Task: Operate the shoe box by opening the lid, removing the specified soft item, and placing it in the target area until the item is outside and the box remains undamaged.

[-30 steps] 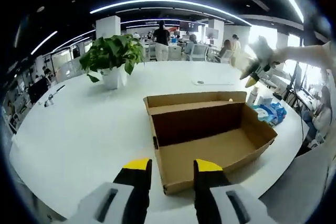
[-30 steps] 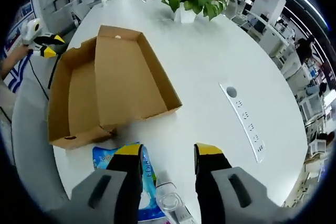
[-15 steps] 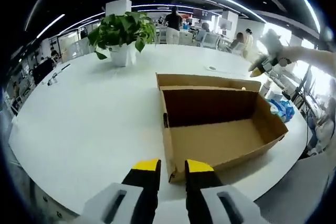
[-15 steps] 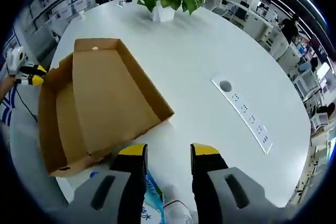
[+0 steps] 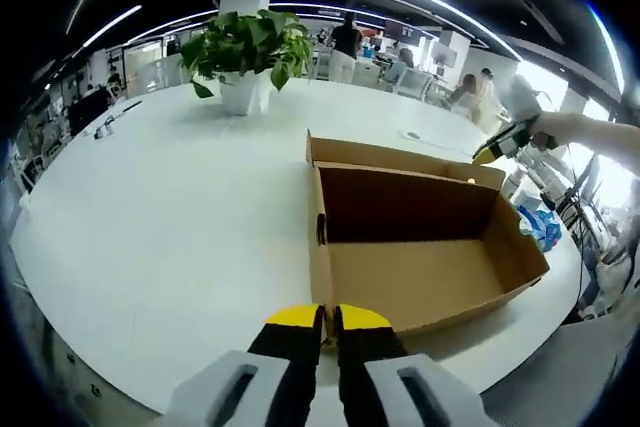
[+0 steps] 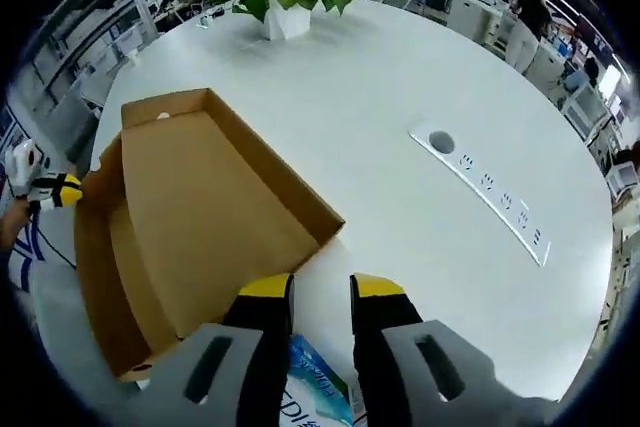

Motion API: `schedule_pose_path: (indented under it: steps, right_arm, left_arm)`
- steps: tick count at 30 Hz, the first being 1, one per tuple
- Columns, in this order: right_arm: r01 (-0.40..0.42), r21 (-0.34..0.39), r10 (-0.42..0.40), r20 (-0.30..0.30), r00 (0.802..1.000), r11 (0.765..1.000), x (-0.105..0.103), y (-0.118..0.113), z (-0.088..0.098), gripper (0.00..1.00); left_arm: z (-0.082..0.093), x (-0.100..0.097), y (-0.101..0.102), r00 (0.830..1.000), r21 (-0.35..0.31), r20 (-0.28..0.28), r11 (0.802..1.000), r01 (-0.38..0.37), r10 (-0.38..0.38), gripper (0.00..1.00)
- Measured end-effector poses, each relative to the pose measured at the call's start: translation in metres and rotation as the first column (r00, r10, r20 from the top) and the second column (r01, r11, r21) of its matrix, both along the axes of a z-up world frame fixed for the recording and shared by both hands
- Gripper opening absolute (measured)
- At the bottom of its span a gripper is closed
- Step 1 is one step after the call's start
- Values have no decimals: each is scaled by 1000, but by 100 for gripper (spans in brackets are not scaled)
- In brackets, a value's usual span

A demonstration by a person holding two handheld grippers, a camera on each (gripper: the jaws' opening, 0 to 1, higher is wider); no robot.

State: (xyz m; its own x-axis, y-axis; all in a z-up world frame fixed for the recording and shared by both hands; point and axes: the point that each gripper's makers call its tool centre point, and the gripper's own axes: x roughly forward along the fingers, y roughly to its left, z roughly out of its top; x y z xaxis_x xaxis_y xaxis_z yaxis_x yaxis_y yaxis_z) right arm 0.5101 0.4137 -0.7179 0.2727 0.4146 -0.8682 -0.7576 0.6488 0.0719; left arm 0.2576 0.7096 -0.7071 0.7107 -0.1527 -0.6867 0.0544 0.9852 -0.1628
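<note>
Left gripper (image 5: 328,319), jaws nearly closed, low before open brown cardboard shoe box (image 5: 415,267); right gripper (image 6: 320,292), jaws narrow, above white round tabletop (image 6: 400,77).

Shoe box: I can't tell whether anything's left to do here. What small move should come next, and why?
Probably lift the right gripper away, fingers open: the shoe box stands open and empty, and the blue soft pack already lies outside it on the table.

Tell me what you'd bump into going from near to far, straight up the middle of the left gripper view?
Left claw → open cardboard box → white table → potted plant → people standing way at the back.
</note>
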Motion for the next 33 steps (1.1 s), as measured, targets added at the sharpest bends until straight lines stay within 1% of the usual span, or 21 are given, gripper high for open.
schedule_pose_path:
  steps: [3,6,8,13,17,22,25,29,31,33]
  right_arm:
    - [12,3,-12,9,1000,1000,3,-1,0,19]
    - [20,19,-20,13,1000,1000,3,-2,8,21]
    - [27,25,-27,15,1000,999,5,-3,10,21]
    - [59,58,-58,-11,998,997,3,2,8,21]
    - [77,71,-75,-32,997,995,1,7,3,21]
    - [93,67,-88,-70,994,993,-2,14,-9,20]
    - [131,78,-123,-101,987,988,-3,18,-13,18]
    - [176,71,-165,-134,977,982,-7,20,-19,14]
    - [191,76,-178,-147,973,979,-8,22,-20,9]
    - [207,67,-196,-140,971,976,-6,21,-21,8]
  left_arm:
    - [0,0,0,1000,0,1,1000,-2,2,5]
    - [0,0,-1,1000,5,0,1000,0,0,5]
    - [0,0,-2,1000,7,0,1000,0,0,5]
    - [0,-1,-2,1000,7,0,1000,1,-1,5]
    - [0,-1,-3,1000,11,2,1000,1,-1,5]
    - [0,-1,-3,1000,7,3,1000,-2,2,4]
    - [0,-1,-3,1000,5,5,1000,-4,4,4]
    - [1,-1,-3,1000,-1,5,1000,-8,8,4]
    - [0,-1,-3,1000,-4,6,1000,-11,11,4]
    - [0,-1,-3,1000,-7,8,1000,-13,13,4]
